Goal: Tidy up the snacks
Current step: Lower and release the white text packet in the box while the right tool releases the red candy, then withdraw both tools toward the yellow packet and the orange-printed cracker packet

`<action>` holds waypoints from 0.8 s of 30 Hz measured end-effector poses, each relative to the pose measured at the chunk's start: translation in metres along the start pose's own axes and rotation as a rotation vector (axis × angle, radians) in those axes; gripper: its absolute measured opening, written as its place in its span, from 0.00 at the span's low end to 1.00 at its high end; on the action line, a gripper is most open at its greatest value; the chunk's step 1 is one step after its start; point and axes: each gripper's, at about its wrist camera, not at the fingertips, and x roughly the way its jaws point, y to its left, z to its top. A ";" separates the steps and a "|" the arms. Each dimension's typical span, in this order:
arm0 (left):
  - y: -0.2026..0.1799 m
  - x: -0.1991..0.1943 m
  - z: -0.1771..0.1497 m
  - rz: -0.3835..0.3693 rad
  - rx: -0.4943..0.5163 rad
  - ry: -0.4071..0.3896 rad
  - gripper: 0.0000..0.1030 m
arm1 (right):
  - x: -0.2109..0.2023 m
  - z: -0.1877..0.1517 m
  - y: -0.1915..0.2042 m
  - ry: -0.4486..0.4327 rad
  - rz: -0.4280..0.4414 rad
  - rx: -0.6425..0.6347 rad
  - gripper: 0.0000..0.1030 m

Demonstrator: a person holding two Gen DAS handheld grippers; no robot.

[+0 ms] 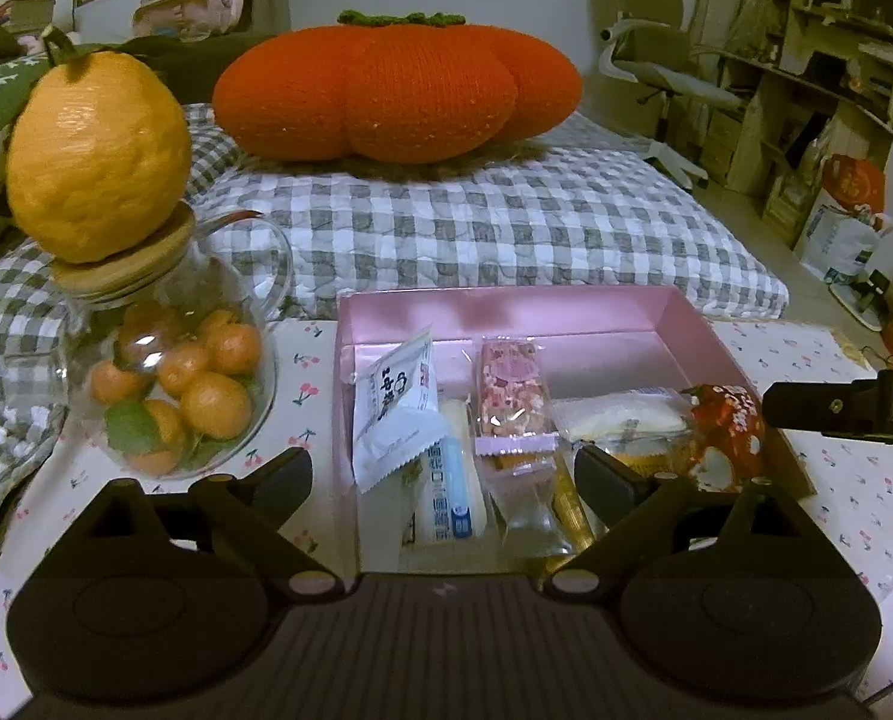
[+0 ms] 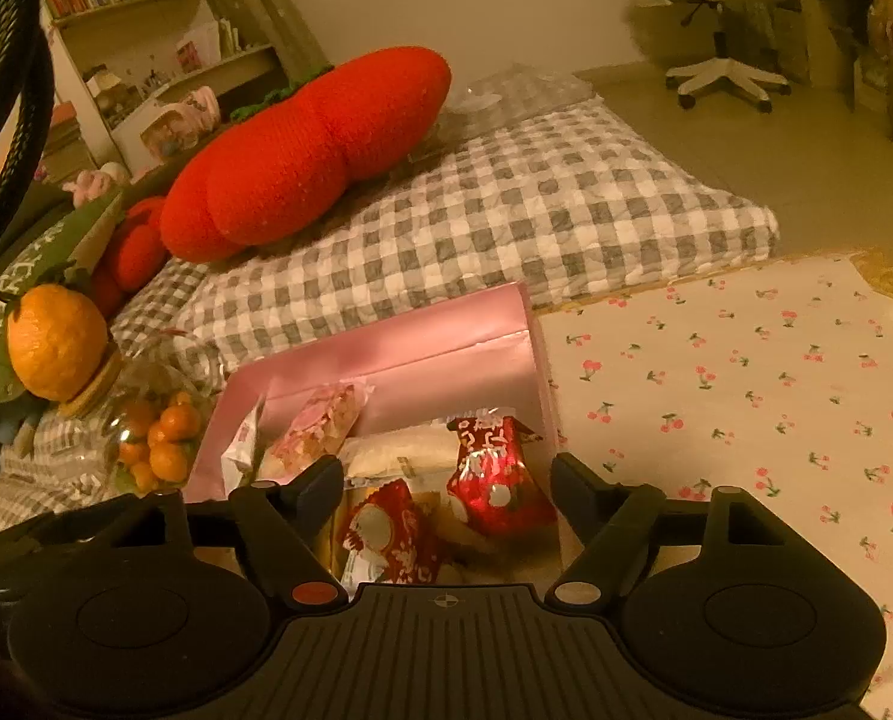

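Observation:
A pink box (image 1: 596, 315) sits on the cherry-print cloth and holds several wrapped snacks: a white packet (image 1: 395, 414), a pink nut bar (image 1: 512, 399), a white-and-blue packet (image 1: 452, 495), a clear-wrapped pale cake (image 1: 620, 417) and a red foil snack (image 1: 728, 435). My left gripper (image 1: 443, 477) is open and empty over the box's near side. My right gripper (image 2: 449, 480) is open and empty above the box (image 2: 386, 354), over two red foil snacks (image 2: 494, 471) (image 2: 389, 531). Its finger shows at the right of the left wrist view (image 1: 836, 411).
A glass jar of small oranges (image 1: 176, 384) with a large yellow citrus (image 1: 98, 150) on its lid stands left of the box. A checked mattress (image 1: 506, 222) with an orange pumpkin cushion (image 1: 398, 90) lies behind. The cherry-print cloth (image 2: 746, 390) extends right.

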 end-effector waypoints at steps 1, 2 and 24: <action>0.000 -0.003 -0.001 -0.001 -0.002 0.000 0.93 | -0.003 0.000 0.000 -0.002 -0.002 0.000 0.79; 0.000 -0.006 -0.002 -0.003 -0.005 0.001 0.94 | -0.007 -0.001 0.000 -0.002 -0.006 -0.001 0.79; 0.009 -0.048 -0.043 -0.010 -0.052 0.082 0.99 | -0.050 -0.038 0.012 0.007 -0.004 -0.067 0.84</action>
